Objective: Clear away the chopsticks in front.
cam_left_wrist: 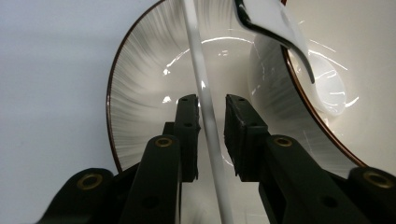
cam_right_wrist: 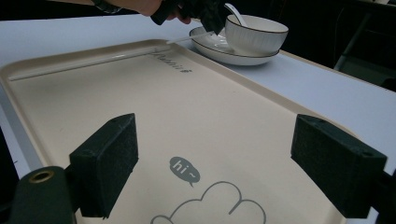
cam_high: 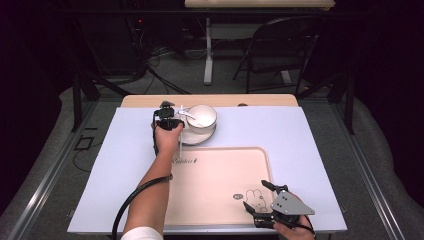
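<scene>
Left gripper (cam_high: 169, 121) is over the saucer's (cam_high: 206, 136) left rim at the table's far side, jaws narrowed around a thin white stick (cam_left_wrist: 205, 116), probably a chopstick. Left pad looks to be against it, a sliver of gap shows at the right pad, so not clamped yet. The stick lies across the saucer rim, near end toward the tray (cam_high: 220, 185). It's probably light, stiff, glossy and round, so likely to roll or slip; best pinched mid-shaft, square across the pads. Bowl (cam_high: 202, 116) with spoon (cam_high: 192, 118) sits on the saucer, just right of the stick; ceramic, avoid knocking. Right gripper (cam_high: 261, 199) rests over the tray's near right corner, jaws spread wide, empty. Stick's far end is cut off in the left gripper view.
</scene>
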Demonstrator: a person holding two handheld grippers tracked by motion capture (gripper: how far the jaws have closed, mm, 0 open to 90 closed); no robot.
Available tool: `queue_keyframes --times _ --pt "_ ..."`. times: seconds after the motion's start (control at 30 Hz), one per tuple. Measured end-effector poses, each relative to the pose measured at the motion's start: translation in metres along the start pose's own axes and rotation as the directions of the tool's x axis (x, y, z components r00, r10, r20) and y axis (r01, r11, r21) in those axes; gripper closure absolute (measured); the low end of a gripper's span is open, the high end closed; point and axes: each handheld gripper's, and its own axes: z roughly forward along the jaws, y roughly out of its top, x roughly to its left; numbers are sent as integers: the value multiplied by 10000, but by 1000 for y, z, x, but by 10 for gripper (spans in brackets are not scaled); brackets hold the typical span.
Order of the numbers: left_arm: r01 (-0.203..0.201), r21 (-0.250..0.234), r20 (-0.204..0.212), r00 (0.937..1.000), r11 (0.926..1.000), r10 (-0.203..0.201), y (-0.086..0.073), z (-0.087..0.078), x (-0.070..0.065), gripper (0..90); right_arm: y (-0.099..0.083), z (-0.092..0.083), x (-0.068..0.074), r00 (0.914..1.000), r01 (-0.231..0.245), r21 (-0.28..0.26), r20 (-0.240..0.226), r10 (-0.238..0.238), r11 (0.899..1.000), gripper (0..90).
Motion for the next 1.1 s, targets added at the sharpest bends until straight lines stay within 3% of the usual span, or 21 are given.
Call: queue_keyframes --times 0.5,1.1 --pt "189 248 -85 9998 9995 -187 -4 13 0 799 0 0 0 10000 13 -6 -44 -13 10000 142" --pt "677 173 82 9977 9976 -678 -4 13 3 842 0 0 0 10000 23 0 -58 -23 10000 142"
